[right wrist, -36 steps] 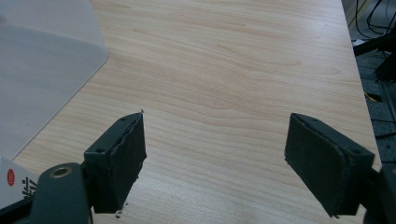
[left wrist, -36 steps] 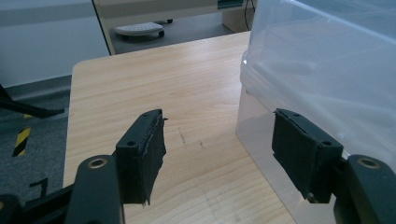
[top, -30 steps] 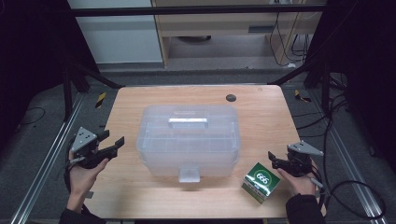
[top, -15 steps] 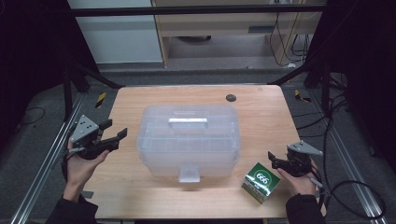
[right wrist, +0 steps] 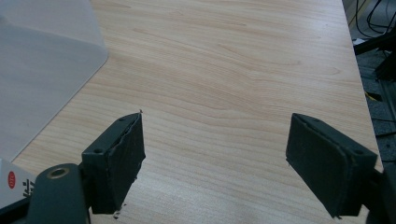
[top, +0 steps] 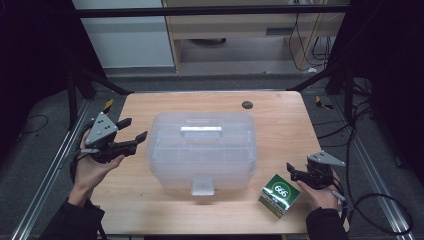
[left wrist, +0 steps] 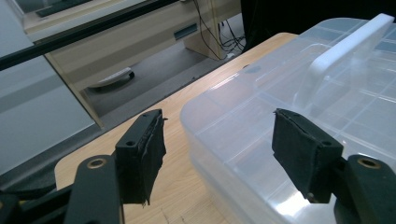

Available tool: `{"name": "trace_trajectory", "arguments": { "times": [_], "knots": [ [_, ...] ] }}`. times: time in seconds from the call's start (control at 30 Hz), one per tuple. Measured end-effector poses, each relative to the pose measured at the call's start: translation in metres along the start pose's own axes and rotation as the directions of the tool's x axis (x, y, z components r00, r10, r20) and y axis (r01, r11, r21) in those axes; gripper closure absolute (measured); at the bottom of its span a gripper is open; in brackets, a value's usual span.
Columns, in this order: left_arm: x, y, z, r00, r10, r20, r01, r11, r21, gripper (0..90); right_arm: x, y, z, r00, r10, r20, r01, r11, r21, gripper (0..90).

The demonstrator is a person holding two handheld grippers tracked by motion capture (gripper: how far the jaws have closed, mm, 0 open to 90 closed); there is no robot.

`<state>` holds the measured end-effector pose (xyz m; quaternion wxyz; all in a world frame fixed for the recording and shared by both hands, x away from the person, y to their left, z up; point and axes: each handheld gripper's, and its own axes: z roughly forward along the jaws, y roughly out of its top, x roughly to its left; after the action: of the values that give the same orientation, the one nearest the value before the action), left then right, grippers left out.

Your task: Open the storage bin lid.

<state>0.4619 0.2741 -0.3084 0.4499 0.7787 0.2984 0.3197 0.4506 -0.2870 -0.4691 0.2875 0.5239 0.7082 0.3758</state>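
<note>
A translucent plastic storage box (top: 202, 150) with a white handle (top: 201, 131) and a front latch (top: 202, 187) stands shut in the middle of the wooden table (top: 285, 125). My left gripper (top: 135, 128) hovers open just off the box's left side, lifted above the table. In the left gripper view, the left gripper (left wrist: 219, 154) stands wide open, with the box's lid corner (left wrist: 261, 116) beyond its jaws and the handle (left wrist: 345, 46) farther off. Near the right front edge, my right gripper (top: 292, 172) rests open beside a green carton (top: 280, 195). The right gripper (right wrist: 215, 163) has bare wood between its jaws.
A small black disc (top: 246, 105) lies near the table's far edge. Metal frame rails run along both sides of the table. In the right gripper view, the box's corner (right wrist: 42, 84) and a corner of the carton (right wrist: 11, 186) sit at the left.
My left gripper has risen off the table and moved toward the far side, closer to the box's upper left corner. The right gripper has kept still.
</note>
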Motion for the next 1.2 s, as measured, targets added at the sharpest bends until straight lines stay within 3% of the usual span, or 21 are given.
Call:
{"name": "trace_trajectory", "arguments": {
  "times": [0.27,0.3,0.43,0.73,0.8,0.83,0.87,0.9,0.93,0.97,1.07,1.1,1.2],
  "knots": [
    [-0.012,0.014,0.012,0.9965,0.076,0.034,-0.077,0.9963,0.038,35.5,0.000,0.000,0.001,1.0000,0.004,-0.002,-0.004,1.000,0.011,20.2],
    [-0.016,0.016,0.014,0.9938,0.101,0.045,-0.104,0.9931,0.056,35.5,0.000,-0.001,0.001,1.0000,0.006,-0.003,-0.006,1.000,0.012,20.3],
    [-0.022,0.021,0.019,0.9884,0.139,0.059,-0.144,0.9865,0.078,35.8,0.000,-0.001,0.001,1.0000,0.003,0.000,-0.003,1.000,0.018,20.5],
    [-0.028,0.030,0.025,0.9781,0.189,0.088,-0.197,0.9762,0.091,36.1,0.000,-0.001,0.002,1.0000,0.004,-0.004,-0.004,1.000,0.024,20.8],
    [-0.032,0.034,0.028,0.9703,0.217,0.107,-0.229,0.9670,0.112,36.3,0.000,-0.002,0.002,1.0000,0.002,-0.004,-0.002,1.000,0.026,20.9],
    [-0.032,0.034,0.028,0.9703,0.217,0.107,-0.229,0.9670,0.112,36.3,0.000,-0.002,0.002,1.0000,0.002,-0.004,-0.002,1.000,0.026,20.9],
    [-0.035,0.037,0.031,0.9642,0.236,0.121,-0.251,0.9591,0.130,36.3,-0.001,-0.002,0.002,1.0000,0.001,-0.005,-0.001,1.000,0.029,21.0],
    [-0.036,0.038,0.032,0.9612,0.245,0.128,-0.261,0.9557,0.136,36.3,-0.001,-0.002,0.002,1.0000,0.001,-0.005,-0.001,1.000,0.030,21.0],
    [-0.036,0.038,0.032,0.9612,0.245,0.128,-0.261,0.9557,0.136,36.3,-0.001,-0.002,0.002,1.0000,0.001,-0.005,-0.001,1.000,0.030,21.0],
    [-0.038,0.040,0.033,0.9561,0.261,0.134,-0.279,0.9498,0.142,36.3,-0.001,-0.002,0.002,1.0000,0.001,-0.004,-0.001,1.000,0.031,21.0],
    [-0.044,0.045,0.037,0.9467,0.286,0.147,-0.307,0.9412,0.142,36.0,-0.001,-0.002,0.002,1.0000,0.004,-0.006,-0.004,0.999,0.034,21.3],
    [-0.044,0.045,0.037,0.9467,0.286,0.147,-0.307,0.9412,0.142,36.0,-0.001,-0.002,0.002,1.0000,0.004,-0.006,-0.004,0.999,0.034,21.3],
    [-0.049,0.049,0.040,0.9362,0.313,0.159,-0.336,0.9300,0.148,36.0,-0.001,-0.002,0.002,1.0000,-0.001,-0.009,0.001,1.000,0.030,21.8]
  ]
}}
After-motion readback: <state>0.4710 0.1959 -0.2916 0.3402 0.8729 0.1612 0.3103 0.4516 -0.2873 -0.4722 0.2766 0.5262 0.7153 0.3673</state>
